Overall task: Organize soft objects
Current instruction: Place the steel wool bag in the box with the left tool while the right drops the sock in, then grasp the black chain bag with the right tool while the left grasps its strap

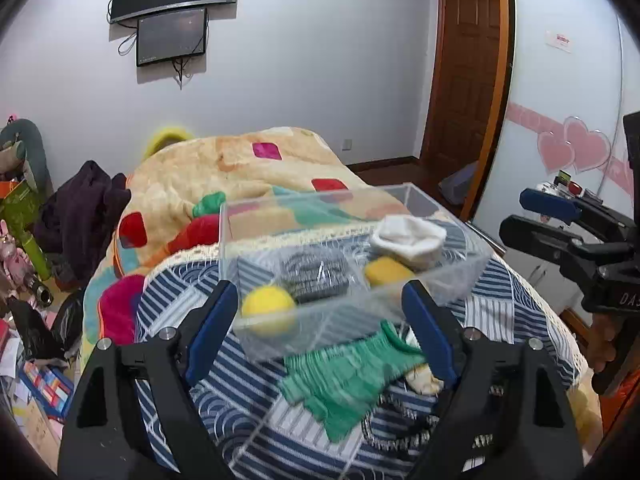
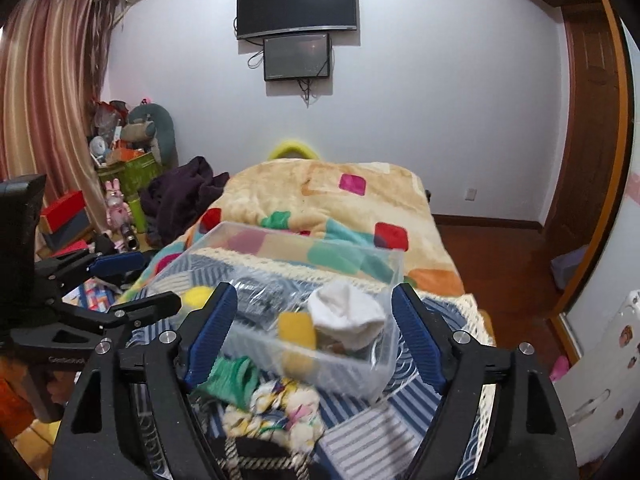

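A clear plastic bin [image 1: 448,284] [image 2: 372,376] sits on the striped bed cover. It holds a white sock [image 1: 408,240] [image 2: 348,316], a yellow ball [image 1: 268,310] [image 2: 196,296], a yellow sponge [image 1: 386,272] [image 2: 297,330] and a grey bagged item [image 1: 314,274]. A green knit cloth [image 1: 344,380] [image 2: 232,376] and a patterned cream cloth [image 2: 280,412] lie in front of the bin. My left gripper [image 1: 320,320] is open and empty, facing the bin. My right gripper [image 2: 312,320] is open and empty; it also shows in the left wrist view [image 1: 552,216].
A beige blanket [image 1: 240,168] with coloured squares covers the far bed. A dark garment [image 1: 84,208] hangs at its left. Clutter, boxes and toys [image 2: 120,184] fill the floor at left. A wooden door [image 1: 468,80] and bare floor [image 2: 500,256] are at right.
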Tool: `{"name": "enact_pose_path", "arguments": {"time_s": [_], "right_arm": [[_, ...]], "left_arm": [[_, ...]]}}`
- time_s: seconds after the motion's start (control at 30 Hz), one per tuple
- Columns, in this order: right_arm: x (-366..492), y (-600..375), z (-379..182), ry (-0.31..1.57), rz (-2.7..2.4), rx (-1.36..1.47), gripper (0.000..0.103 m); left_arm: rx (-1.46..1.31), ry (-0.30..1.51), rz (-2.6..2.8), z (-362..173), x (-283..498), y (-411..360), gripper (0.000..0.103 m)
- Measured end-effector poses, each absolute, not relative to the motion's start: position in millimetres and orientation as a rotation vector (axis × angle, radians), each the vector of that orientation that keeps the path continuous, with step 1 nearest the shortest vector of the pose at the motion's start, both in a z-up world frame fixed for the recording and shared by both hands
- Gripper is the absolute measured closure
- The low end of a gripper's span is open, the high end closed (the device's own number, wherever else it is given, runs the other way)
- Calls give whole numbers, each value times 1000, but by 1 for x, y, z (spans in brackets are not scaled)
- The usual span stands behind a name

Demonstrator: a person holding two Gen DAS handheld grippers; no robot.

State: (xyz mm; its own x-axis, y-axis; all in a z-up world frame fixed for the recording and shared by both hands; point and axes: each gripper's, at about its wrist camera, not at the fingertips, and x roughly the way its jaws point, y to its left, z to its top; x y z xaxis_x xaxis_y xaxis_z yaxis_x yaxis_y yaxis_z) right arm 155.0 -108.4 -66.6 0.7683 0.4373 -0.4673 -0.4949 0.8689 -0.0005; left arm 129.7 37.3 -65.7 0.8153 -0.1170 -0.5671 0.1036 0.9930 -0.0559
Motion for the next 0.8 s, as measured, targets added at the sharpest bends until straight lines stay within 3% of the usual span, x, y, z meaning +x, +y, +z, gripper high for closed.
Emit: {"name": "enact_pose_path", "arguments": {"time_s": [0.63, 0.77, 0.8], "right_arm": [[119, -117, -155, 743, 571, -72, 22], [112, -121, -161, 763, 577, -54, 22], [112, -122, -162, 766, 576, -49, 22]], "left_arm": [[-83, 777, -168, -128, 64, 28, 13], [-83, 792, -167, -137, 66, 23, 14], [-79, 791, -169, -138, 67, 20, 18]]}}
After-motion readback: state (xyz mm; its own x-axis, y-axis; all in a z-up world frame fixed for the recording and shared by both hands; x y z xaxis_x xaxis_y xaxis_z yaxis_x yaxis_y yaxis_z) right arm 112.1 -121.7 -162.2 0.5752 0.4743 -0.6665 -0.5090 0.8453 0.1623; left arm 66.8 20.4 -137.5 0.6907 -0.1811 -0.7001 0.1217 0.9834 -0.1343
